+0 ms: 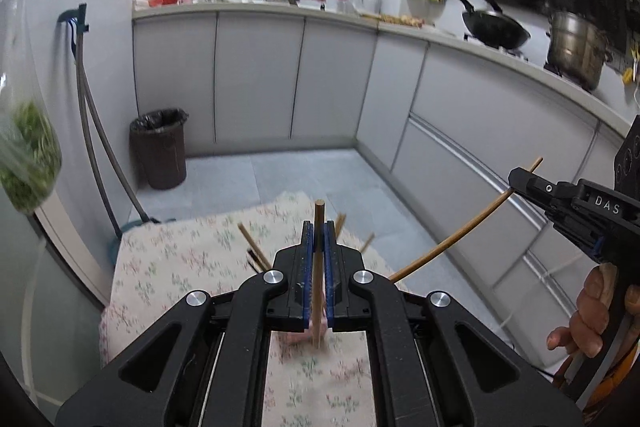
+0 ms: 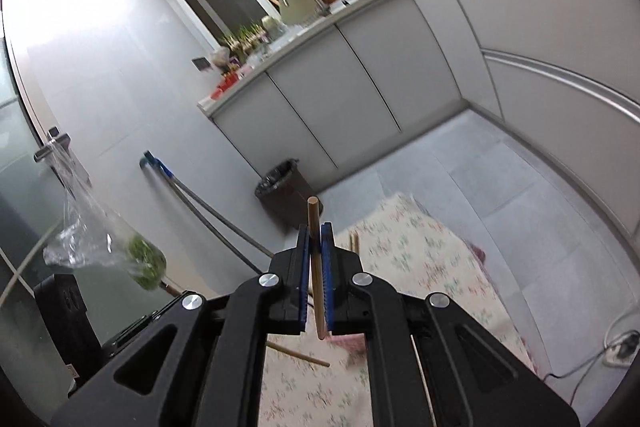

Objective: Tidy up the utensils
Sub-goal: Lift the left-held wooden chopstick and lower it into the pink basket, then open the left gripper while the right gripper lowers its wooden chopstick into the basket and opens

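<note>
Chopsticks were up off the floral tablecloth (image 1: 168, 267): left gripper (image 1: 319, 239) clamped one (image 1: 319, 219) pointing to twelve o'clock, right gripper (image 2: 315, 243) pinched another (image 2: 314, 223), likely lifted clear for sorting; more lay loose (image 1: 250, 243) below.

1 brown wooden chopstick (image 1: 319, 267) stands upright between each gripper's blue fingers (image 1: 306, 259); others (image 1: 252, 247) lie scattered beyond.

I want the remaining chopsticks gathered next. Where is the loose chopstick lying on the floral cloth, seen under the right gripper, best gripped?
Grip the loose chopstick mid-length, coming from above with jaws across it: it lies flat and thin on the floral cloth, so end grips would tip it.
</note>
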A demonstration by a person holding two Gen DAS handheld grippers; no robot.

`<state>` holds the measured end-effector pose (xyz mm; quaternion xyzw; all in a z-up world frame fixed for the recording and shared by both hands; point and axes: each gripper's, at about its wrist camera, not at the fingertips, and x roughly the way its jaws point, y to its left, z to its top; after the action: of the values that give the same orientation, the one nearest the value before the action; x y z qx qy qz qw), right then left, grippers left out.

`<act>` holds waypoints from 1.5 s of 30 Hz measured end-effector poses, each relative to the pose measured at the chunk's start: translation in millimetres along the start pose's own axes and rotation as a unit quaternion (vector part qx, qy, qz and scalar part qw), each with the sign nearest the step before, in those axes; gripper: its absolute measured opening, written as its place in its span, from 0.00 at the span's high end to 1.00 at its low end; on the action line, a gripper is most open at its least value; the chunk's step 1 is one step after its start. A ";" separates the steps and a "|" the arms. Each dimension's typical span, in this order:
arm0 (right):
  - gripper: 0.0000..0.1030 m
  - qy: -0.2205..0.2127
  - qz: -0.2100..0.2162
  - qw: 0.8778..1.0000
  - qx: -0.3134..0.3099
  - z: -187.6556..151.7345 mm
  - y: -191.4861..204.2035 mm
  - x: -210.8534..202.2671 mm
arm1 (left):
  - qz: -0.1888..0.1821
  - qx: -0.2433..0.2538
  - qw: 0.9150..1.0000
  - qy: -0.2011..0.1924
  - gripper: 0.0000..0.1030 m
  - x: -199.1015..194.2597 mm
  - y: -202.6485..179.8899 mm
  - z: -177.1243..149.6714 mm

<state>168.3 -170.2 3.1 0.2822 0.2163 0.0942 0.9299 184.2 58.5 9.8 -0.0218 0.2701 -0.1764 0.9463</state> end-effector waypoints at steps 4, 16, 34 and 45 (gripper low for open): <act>0.94 -0.017 0.000 1.000 -0.016 11.6 12.0 15.1 | 0.009 -0.007 1.000 -0.021 0.96 6.4 3.5 11.2; 0.94 -0.001 -0.015 0.999 -0.034 5.9 5.1 57.9 | 0.030 -0.026 0.999 0.009 0.94 56.1 18.0 -1.1; 0.94 0.051 -0.045 0.995 -0.071 -25.6 16.0 102.2 | 0.037 -0.055 0.998 0.000 0.82 49.3 31.0 0.2; 0.76 0.073 -0.050 0.993 -0.077 -33.2 16.0 118.0 | 0.042 -0.055 0.998 0.010 0.72 52.5 32.1 -4.8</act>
<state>257.2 -105.9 -53.9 0.1908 0.2895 0.0842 0.9342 233.6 70.7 -25.1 -0.0610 0.2894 -0.1218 0.9475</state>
